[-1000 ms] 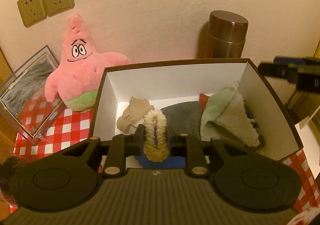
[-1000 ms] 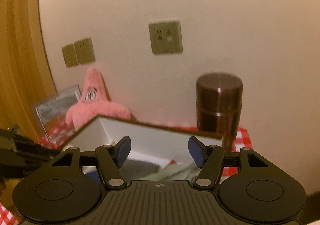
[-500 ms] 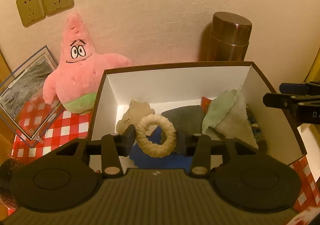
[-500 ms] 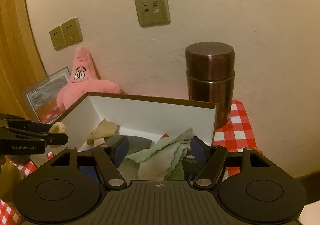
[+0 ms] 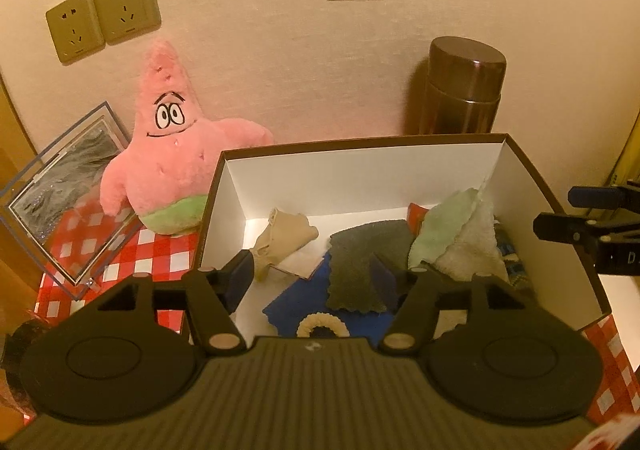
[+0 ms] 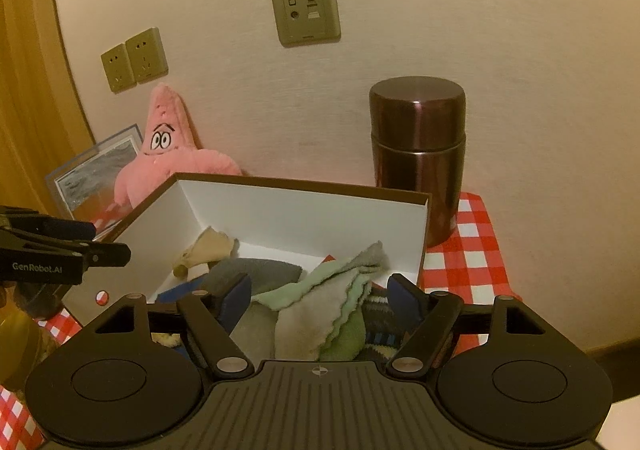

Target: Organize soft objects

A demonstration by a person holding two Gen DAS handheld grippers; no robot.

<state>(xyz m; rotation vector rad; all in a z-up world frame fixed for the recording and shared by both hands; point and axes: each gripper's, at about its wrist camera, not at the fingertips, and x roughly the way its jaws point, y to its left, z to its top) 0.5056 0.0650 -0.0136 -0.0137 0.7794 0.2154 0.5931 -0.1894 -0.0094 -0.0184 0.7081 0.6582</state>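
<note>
A brown box with white walls (image 5: 360, 178) holds several soft things: a beige cloth item (image 5: 284, 238), a grey cloth (image 5: 360, 266), a blue cloth (image 5: 296, 306), green and white towels (image 5: 452, 238), and a fluffy cream hair ring (image 5: 322, 324) lying on the blue cloth. My left gripper (image 5: 312, 274) is open and empty above the box's near end. My right gripper (image 6: 318, 296) is open and empty over the towels (image 6: 320, 306) at the right end of the box (image 6: 304, 210). A pink star plush (image 5: 176, 154) leans on the wall, left of the box.
A brown metal flask (image 5: 460, 90) stands behind the box's right corner. A clear plastic case (image 5: 68, 194) leans at the left. The table wears a red-and-white checked cloth (image 5: 132, 258). Wall sockets (image 5: 104, 22) are above.
My left gripper opened and let go of the cream hair ring, which dropped onto the blue cloth in the box. My right gripper tilted down and came in over the box.
</note>
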